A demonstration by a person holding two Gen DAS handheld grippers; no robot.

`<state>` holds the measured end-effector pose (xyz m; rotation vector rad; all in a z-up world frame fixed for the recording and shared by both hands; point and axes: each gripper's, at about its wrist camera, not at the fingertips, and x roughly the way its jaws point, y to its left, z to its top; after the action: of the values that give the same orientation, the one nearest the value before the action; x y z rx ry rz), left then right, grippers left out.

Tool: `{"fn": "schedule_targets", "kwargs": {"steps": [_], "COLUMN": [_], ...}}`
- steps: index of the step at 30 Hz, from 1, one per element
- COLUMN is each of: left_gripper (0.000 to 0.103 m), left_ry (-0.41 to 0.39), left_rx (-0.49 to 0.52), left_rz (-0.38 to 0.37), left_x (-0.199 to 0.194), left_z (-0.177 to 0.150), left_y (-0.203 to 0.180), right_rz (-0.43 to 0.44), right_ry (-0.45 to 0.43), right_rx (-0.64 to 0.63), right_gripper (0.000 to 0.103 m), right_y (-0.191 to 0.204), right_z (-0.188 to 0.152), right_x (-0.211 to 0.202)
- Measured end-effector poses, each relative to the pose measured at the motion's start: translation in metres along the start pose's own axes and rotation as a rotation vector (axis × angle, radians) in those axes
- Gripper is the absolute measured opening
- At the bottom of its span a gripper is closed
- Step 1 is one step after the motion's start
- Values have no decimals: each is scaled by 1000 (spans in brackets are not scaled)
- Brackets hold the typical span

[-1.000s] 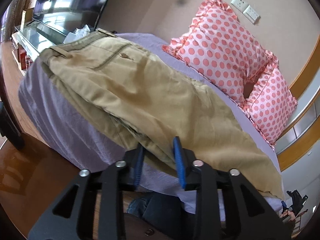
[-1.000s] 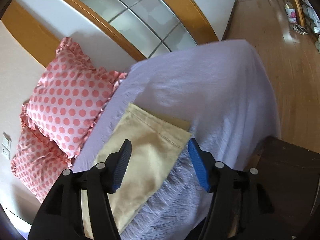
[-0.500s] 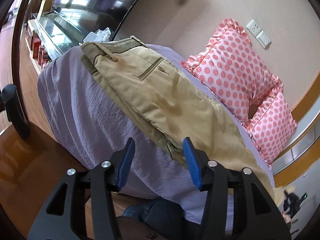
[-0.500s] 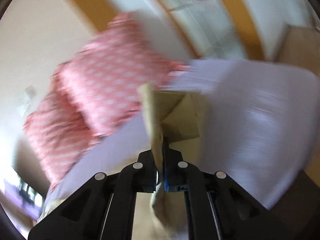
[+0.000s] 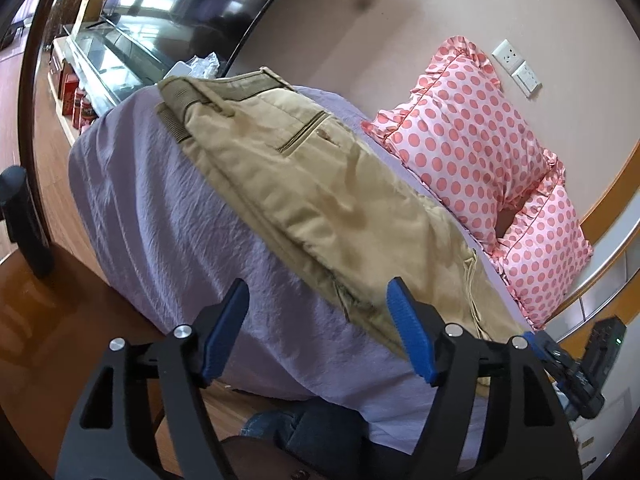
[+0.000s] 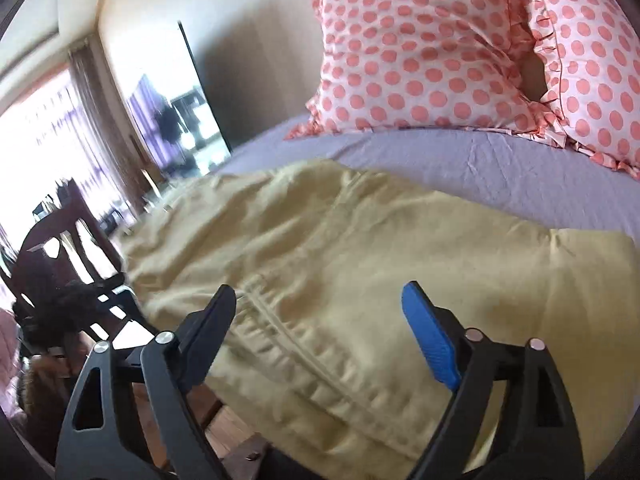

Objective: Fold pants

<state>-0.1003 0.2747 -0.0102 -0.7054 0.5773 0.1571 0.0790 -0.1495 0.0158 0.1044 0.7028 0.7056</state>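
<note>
With both our left gripper (image 5: 316,330) and right gripper (image 6: 318,334) holding jaws spread and empty, we judge the soft, limp khaki cotton pants (image 5: 320,208) lying on the lilac bed (image 5: 168,216) best pinched at the near seamed edge.

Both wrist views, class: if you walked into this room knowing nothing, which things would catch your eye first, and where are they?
The khaki pants lie spread lengthwise across the lavender bed sheet, waistband at the far end in the left wrist view. Behind them, two pink polka-dot pillows lean against the wall. In the foreground, the left gripper and right gripper both hang open, gripping nothing.
</note>
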Motion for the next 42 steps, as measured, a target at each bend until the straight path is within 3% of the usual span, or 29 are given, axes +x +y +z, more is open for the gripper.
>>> {"fn": "schedule_targets", "kwargs": {"steps": [5,12,19,23,25,26,29,33,38,42], "left_gripper": [72,72,70,76,69,58,12,7,3,4], "left_ry": [-3,-2,-72,-89,-96,-100,-111,-137,-120,18], "left_rx": [-50,-116,-155,-122,-137,-146,-143,44,401,696], "left_rz": [7,10,24,91,84,88,118,121,-99,-352], "left_x": [12,26,23,27,25,24,22,14,11,33], "left_z": [5,18,50,70,76,80,91,106,92,20], "left_y": [4,13,19,21,24,25,25,-29,-178,-297], "right_rz": [-22,3,10,17,21,21,26,-6,-123,-205], "right_ry": [-45,-13,-16,-18,-19,-19,-27,-99,-278,-358], "right_rx": [100,157,177,194,199,196,193,202,296,430], "right_gripper": [92,92,93,94,94,94,94,95,100,102], "right_y": [-23,-33,-36,-41,-41,-41,-42,-51,-88,-128], "right_z": [3,-4,-10,-12,-12,-12,-13,-11,-7,-17], "right_x": [-17,-9,-11,-11,-11,-11,-14,-36,-96,-138]}}
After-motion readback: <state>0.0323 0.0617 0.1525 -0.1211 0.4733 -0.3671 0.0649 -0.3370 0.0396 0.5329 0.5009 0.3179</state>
